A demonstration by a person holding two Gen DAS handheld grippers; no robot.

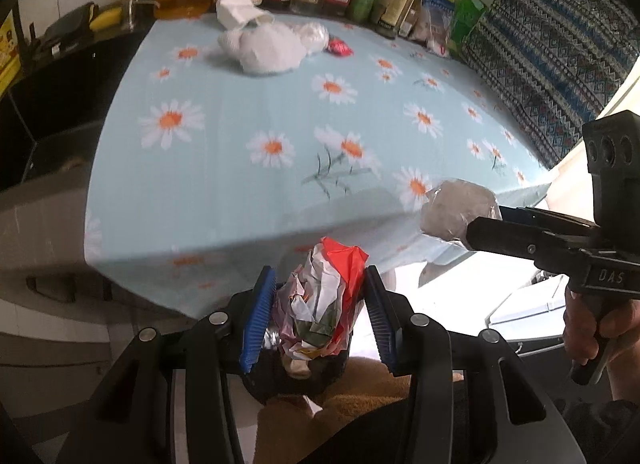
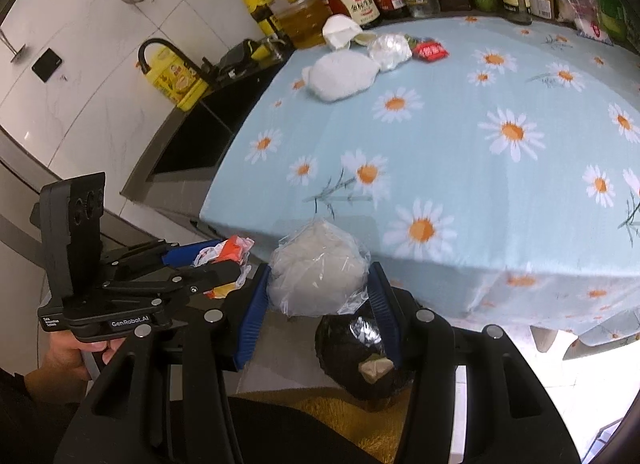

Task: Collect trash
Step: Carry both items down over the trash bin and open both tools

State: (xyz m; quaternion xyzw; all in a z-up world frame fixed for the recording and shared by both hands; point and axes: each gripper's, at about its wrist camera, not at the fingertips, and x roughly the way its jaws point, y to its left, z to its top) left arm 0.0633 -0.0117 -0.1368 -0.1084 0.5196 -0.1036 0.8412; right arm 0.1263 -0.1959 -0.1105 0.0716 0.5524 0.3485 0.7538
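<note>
While the left gripper (image 1: 320, 304) pinched a crumpled red-and-white wrapper (image 1: 324, 296), the right gripper (image 2: 318, 296) clamped a clear plastic-wrapped grey wad (image 2: 318, 274) just off the daisy-print table's (image 2: 460, 144) front edge.

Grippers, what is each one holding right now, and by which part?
Left gripper: crumpled wrapper, squeezed at its sides. Right gripper: bagged white wad, gripped around its middle.

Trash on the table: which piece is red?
The small red wrapper, rightmost of the cluster by the bottles; the others there are white or clear.
</note>
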